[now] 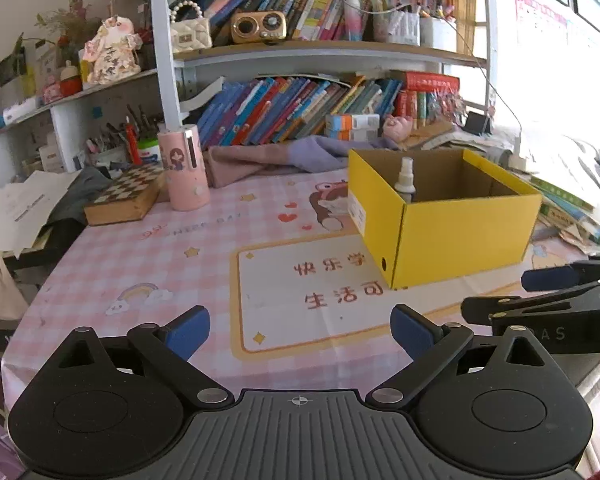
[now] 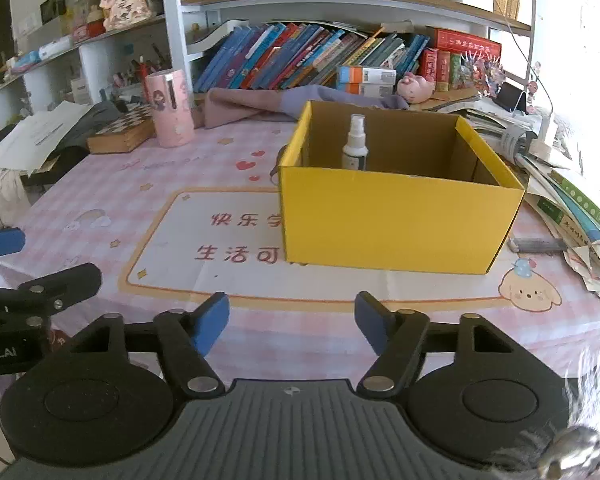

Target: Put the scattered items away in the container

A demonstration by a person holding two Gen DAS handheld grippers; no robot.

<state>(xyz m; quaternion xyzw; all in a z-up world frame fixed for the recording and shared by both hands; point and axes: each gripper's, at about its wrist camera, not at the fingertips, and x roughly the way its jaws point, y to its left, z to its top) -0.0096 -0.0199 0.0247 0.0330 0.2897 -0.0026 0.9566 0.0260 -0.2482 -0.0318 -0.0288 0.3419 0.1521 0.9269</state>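
Note:
A yellow cardboard box (image 1: 460, 232) stands open on the pink checked tablecloth; it also shows in the right wrist view (image 2: 392, 220). A small white spray bottle (image 1: 405, 180) stands upright inside it, also visible in the right wrist view (image 2: 356, 148). My left gripper (image 1: 300, 330) is open and empty, low over the near part of the table, left of the box. My right gripper (image 2: 292, 322) is open and empty, in front of the box. The right gripper's fingers (image 1: 552, 278) show at the right edge of the left wrist view.
A pink cylinder container (image 1: 184, 168) and a chessboard box (image 1: 126, 196) stand at the back left. Folded cloth (image 1: 260, 158) lies under the bookshelf. Stacked books and papers (image 2: 572, 208) lie right of the box, with a grey pen-like item (image 2: 538, 245) beside it.

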